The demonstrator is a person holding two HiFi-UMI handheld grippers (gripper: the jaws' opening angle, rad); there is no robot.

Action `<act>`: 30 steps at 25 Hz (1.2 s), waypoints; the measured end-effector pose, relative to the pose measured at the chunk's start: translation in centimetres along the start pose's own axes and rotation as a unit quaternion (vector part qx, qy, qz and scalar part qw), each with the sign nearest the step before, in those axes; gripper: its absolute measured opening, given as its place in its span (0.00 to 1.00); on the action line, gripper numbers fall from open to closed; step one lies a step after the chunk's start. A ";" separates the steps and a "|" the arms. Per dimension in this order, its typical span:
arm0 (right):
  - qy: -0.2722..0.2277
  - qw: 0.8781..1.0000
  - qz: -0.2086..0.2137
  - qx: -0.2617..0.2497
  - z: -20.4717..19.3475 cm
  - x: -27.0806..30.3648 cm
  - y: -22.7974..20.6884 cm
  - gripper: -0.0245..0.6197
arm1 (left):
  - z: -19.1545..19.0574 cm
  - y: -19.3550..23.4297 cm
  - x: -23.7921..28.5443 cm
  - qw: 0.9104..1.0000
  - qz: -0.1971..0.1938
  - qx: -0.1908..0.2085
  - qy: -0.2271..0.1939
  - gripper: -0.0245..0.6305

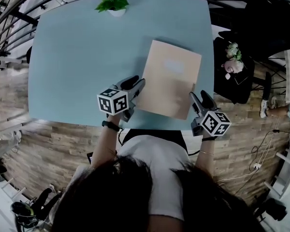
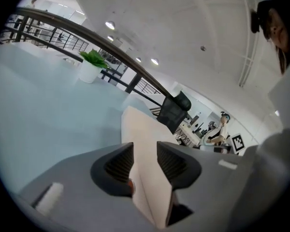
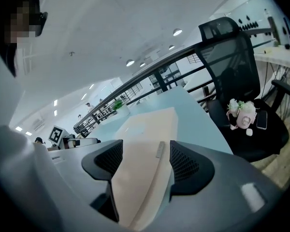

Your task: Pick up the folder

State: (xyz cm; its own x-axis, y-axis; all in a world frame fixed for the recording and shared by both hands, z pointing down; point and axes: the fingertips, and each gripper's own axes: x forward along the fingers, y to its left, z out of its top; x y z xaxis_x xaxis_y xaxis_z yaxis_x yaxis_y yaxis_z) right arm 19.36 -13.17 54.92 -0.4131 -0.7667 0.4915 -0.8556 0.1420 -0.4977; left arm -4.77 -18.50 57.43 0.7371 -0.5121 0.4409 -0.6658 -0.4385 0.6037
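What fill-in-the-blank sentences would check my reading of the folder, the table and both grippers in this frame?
1. The tan folder lies flat on the ___.
2. In the head view the left gripper sits at the folder's ___ edge.
3. The right gripper is not shut but ___, the folder between its jaws.
4. The white pot at the table's far edge holds a green ___.
Missing words: table; left; open; plant.
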 end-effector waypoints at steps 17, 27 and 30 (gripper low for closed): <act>0.027 0.996 0.010 0.081 -3.7 1.8 -1.8 0.47 | -3.2 1.4 1.6 0.996 -0.049 -0.075 0.029 0.33; 0.042 0.992 0.025 0.117 -5.0 2.1 -2.3 0.51 | -4.0 2.5 1.7 0.994 -0.040 -0.092 0.031 0.36; 0.051 0.989 0.034 0.132 -5.3 2.4 -2.4 0.53 | -4.0 2.8 1.5 0.994 -0.038 -0.097 0.017 0.36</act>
State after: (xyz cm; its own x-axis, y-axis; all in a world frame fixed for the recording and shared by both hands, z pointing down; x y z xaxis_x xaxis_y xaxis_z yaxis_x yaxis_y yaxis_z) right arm 18.76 -12.05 61.11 -0.5080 -0.6925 0.5122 -0.7189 0.0133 -0.6950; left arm -5.04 -17.51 62.43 0.7909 -0.4551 0.4092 -0.5750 -0.3238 0.7513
